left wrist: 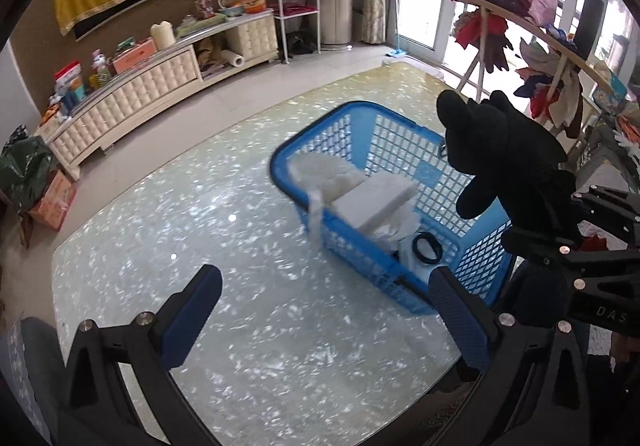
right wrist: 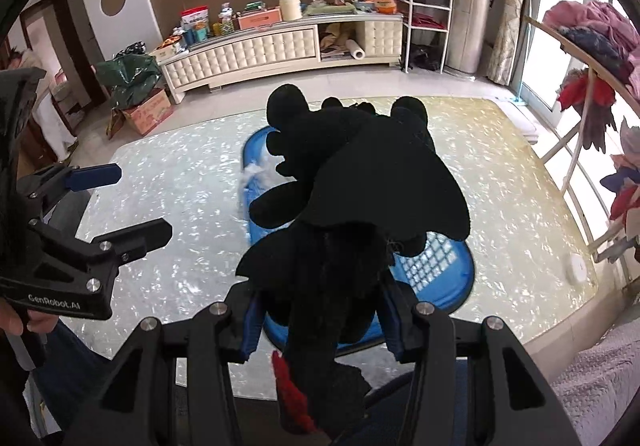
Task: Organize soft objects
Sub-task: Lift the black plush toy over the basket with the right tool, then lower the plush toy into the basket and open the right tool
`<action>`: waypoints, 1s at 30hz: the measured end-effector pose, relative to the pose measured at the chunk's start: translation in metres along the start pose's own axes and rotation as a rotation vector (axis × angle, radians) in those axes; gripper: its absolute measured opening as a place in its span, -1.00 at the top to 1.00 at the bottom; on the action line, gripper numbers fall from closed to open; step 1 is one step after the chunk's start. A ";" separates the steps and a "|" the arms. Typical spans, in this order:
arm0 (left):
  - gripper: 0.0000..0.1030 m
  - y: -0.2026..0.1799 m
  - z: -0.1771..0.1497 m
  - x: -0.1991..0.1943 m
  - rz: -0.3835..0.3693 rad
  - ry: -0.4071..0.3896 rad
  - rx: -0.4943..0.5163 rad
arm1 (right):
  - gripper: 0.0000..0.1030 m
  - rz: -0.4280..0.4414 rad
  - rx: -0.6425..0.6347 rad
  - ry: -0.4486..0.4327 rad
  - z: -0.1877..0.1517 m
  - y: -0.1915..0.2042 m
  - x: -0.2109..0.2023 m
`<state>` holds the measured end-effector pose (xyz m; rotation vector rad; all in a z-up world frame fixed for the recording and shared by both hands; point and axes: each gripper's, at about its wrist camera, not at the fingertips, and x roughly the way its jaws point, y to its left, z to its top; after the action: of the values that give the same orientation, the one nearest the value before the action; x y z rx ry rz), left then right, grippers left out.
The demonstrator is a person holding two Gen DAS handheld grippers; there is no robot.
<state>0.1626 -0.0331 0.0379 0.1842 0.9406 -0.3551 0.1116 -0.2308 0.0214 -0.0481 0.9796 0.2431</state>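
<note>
A black plush toy (right wrist: 360,181) with a red tail tip is held in my right gripper (right wrist: 320,322), which is shut on its body above the blue plastic basket (right wrist: 440,286). In the left wrist view the same toy (left wrist: 504,157) hangs at the right, over the basket (left wrist: 360,133). The basket holds white soft items (left wrist: 372,201) and a black ring (left wrist: 427,248). My left gripper (left wrist: 324,318) is open and empty, low over the table in front of the basket; it also shows in the right wrist view (right wrist: 120,201) at the left.
The basket stands on a pearly glass table (left wrist: 200,246). A cream TV cabinet (right wrist: 260,45) with clutter runs along the far wall. A clothes rack (left wrist: 520,17) with garments stands at the right. A cardboard box (right wrist: 148,111) and a green bag sit on the floor.
</note>
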 end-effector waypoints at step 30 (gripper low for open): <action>-1.00 -0.026 0.031 0.064 -0.066 0.087 0.077 | 0.10 -0.007 0.014 0.126 0.012 -0.009 0.045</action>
<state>0.2109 -0.0805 0.0034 0.2414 1.0214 -0.4476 0.1481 -0.2296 -0.0099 -0.0543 1.1067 0.2292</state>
